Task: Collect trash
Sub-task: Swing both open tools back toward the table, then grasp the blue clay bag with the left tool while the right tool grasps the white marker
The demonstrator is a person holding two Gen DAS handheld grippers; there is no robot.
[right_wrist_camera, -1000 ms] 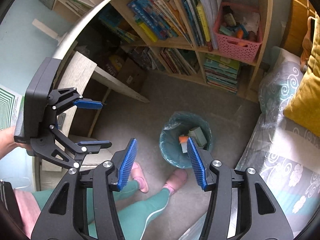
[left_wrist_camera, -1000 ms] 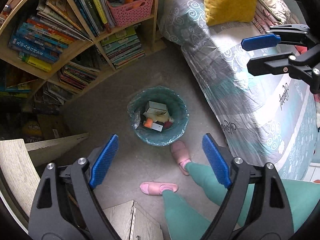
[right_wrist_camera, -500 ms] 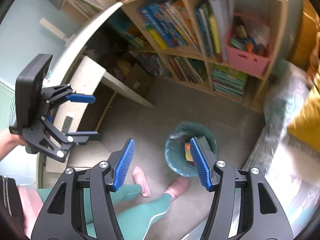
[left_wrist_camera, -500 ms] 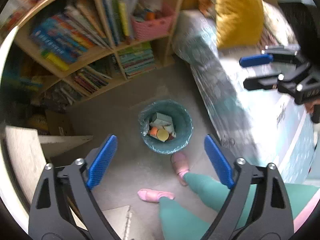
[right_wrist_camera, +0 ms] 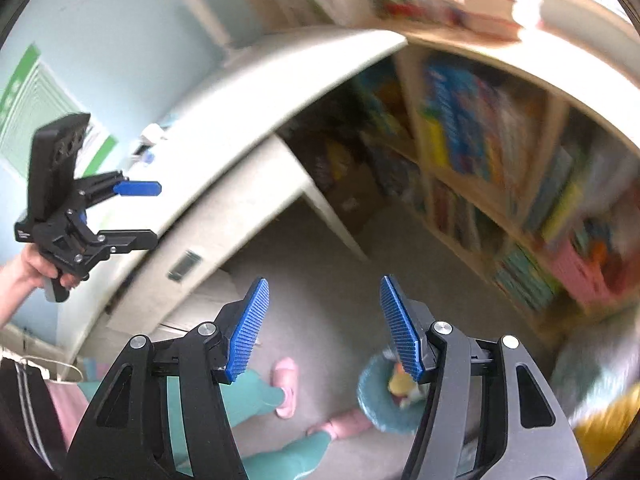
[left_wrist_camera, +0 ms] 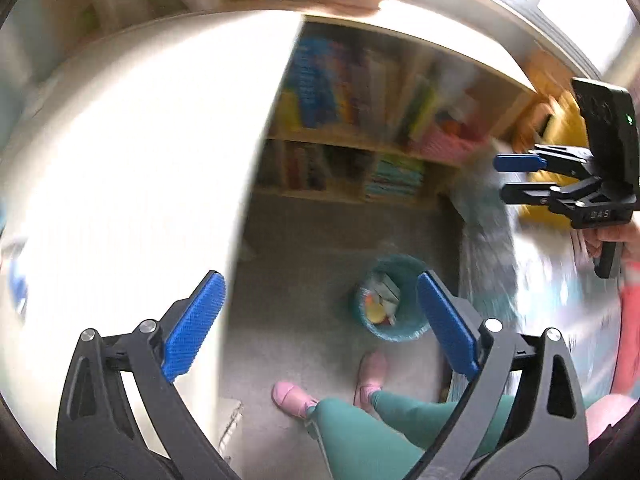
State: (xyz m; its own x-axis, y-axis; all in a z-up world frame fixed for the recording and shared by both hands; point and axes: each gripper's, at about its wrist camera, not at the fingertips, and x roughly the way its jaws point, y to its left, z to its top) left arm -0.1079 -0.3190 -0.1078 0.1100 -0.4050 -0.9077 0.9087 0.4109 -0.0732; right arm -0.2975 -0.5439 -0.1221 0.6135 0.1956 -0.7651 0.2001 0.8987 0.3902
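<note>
Left fingers: the left gripper [left_wrist_camera: 320, 320] has its blue pads spread wide with nothing between them
Right fingers: the right gripper [right_wrist_camera: 322, 328] likewise stands parted and empty, seen side-on in the left wrist view [left_wrist_camera: 520, 180] with a clear gap between its two fingers
Bin: teal trash bin [left_wrist_camera: 390, 306] on the grey floor, well below and ahead of the left fingers, just inside the right-hand pad; in the right wrist view [right_wrist_camera: 386, 394] it sits low, partly behind the right-hand finger
Bin contents: pale box, yellow and orange scraps, blurred, not told apart
Loose trash: none made out in either view; both pictures are smeared by motion
Desk: broad white desk [left_wrist_camera: 132, 184] fills the field left of the left fingers; its top shows up and left of the right fingers [right_wrist_camera: 256, 92], with small blurred items near the wall
Shelves: bookshelf [left_wrist_camera: 360, 128] beyond the bin
Feet: pink slippers [left_wrist_camera: 290, 398] near the bin, below the fingers
Key relation, judged: the next pickup likely lies toward the desk, up and left of both pairs of fingers, bin behind and below; the left gripper is nearer the desk
Long axis of target: cannot tell
</note>
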